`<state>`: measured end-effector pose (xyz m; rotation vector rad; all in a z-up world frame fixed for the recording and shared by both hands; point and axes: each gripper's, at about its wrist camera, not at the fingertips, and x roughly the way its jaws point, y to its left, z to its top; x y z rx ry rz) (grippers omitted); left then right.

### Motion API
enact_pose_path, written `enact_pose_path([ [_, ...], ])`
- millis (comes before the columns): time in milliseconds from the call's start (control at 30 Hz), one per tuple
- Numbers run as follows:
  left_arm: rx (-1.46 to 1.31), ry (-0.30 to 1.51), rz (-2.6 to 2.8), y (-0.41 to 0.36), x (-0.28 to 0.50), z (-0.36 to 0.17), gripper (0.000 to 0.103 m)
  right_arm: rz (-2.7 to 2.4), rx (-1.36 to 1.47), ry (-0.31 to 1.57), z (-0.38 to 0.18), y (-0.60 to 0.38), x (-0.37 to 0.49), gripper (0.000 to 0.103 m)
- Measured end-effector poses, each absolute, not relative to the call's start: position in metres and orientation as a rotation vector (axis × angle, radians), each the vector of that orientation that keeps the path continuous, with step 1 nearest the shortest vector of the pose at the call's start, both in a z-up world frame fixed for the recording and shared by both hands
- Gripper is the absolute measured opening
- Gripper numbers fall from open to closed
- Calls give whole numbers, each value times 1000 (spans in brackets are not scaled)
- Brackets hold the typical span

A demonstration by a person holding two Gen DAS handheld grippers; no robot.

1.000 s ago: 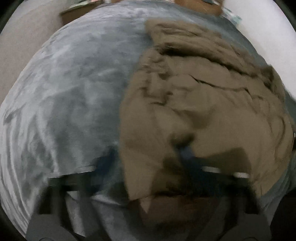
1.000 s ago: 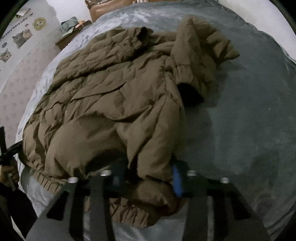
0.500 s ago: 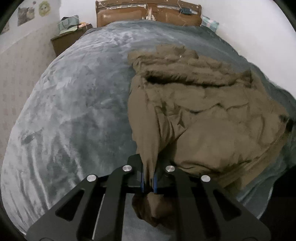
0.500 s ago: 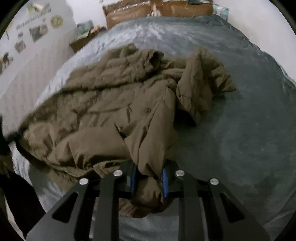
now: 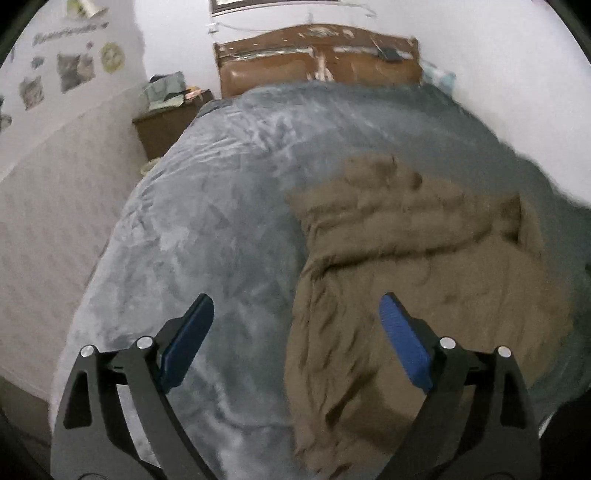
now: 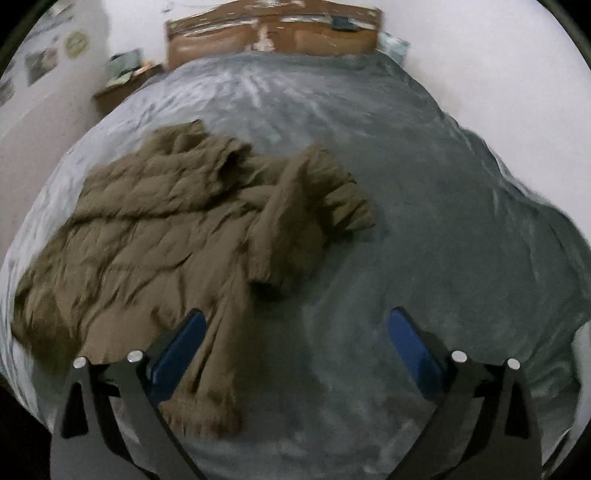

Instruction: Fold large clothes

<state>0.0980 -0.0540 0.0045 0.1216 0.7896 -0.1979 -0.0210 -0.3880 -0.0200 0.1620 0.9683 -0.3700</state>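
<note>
Jacket (image 6: 155, 236), brown and quilted, spread rumpled over the near-left part of the bed (image 6: 424, 221) in the right wrist view, hem toward the near edge, collar toward the far side. One sleeve (image 6: 317, 195) thrown across to the right, cuff lying on the bare blanket. Probably light but bulky and puffy: soft, springy, likely to slide on its smooth shell and to puff back after pressing. Best taken by a firm edge, judging from the pictures: ribbed hem, cuff or front opening, with a thick pinch of fabric rather than a single layer.

Left gripper (image 5: 295, 339) spread wide, holding nothing, poised above the jacket's left edge and the blanket beside it. Right gripper (image 6: 295, 343) likewise wide and empty, left pad over the jacket's near-right hem corner, right pad over bare blanket.

Headboard (image 6: 273, 33) at the far end, nightstand (image 5: 166, 118) with clutter at far left, pictures on the left wall (image 5: 70, 70). Nothing lying on or against the jacket; only the plush blanket, which may drag at the fabric.
</note>
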Motion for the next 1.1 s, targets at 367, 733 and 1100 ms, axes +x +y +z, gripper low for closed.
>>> enact_pose_path([
  [367, -111, 772, -254, -92, 173, -38, 91, -365, 254, 931, -86, -400, 57, 99],
  [733, -113, 708, -263, -90, 190, -78, 91, -346, 224, 1007, -126, -422, 97, 12],
  [1100, -172, 588, -171, -48, 182, -52, 91, -741, 281, 678, -50, -502, 18, 11],
])
